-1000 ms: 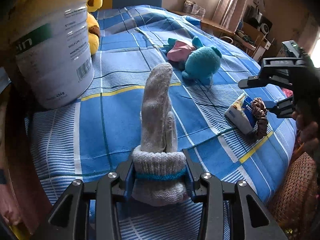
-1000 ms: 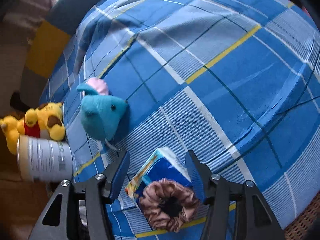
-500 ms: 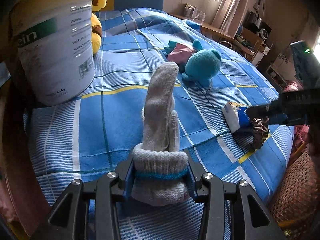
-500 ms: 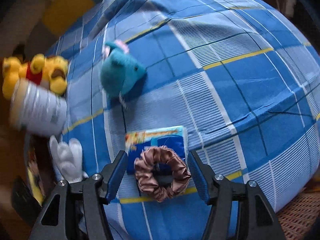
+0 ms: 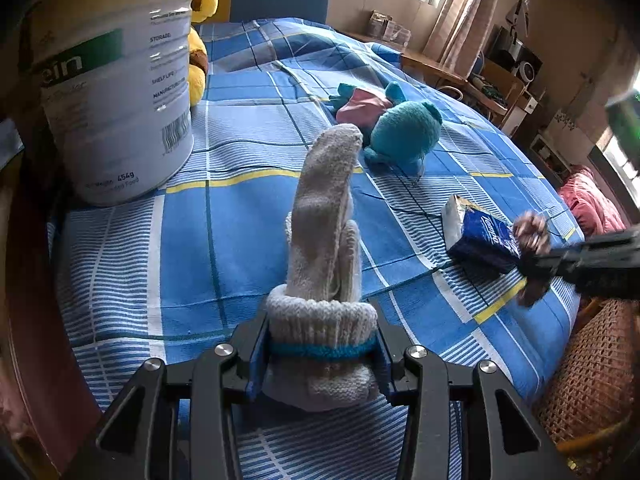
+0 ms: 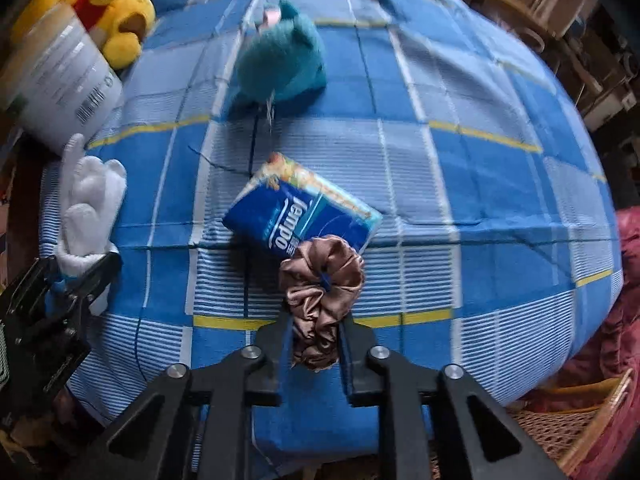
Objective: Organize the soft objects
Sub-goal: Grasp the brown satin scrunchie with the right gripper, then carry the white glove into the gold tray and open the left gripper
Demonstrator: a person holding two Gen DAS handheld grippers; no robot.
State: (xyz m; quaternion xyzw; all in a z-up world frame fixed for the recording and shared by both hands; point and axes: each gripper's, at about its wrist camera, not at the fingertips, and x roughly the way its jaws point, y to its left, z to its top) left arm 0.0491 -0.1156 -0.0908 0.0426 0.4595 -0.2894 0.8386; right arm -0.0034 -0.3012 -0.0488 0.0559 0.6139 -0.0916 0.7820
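My left gripper (image 5: 320,354) is shut on the cuff of a white knit glove (image 5: 326,240), which lies pointing away over the blue checked cloth (image 5: 224,232); the glove also shows in the right wrist view (image 6: 90,200). My right gripper (image 6: 314,334) is shut on a brown satin scrunchie (image 6: 322,276), whose far part rests against a blue tissue pack (image 6: 296,212). The scrunchie (image 5: 532,234) and pack (image 5: 480,236) show at the right of the left wrist view. A teal plush toy (image 5: 404,132) (image 6: 280,62) lies further back.
A large white tin (image 5: 116,80) (image 6: 60,80) stands at the left with a yellow bear plush (image 6: 116,20) behind it. A wicker basket (image 5: 592,368) sits beyond the table's right edge. Shelves and clutter stand at the back right.
My right gripper has come down and closed on the scrunchie, which it straddled open before. My left gripper still holds the glove in about the same place.
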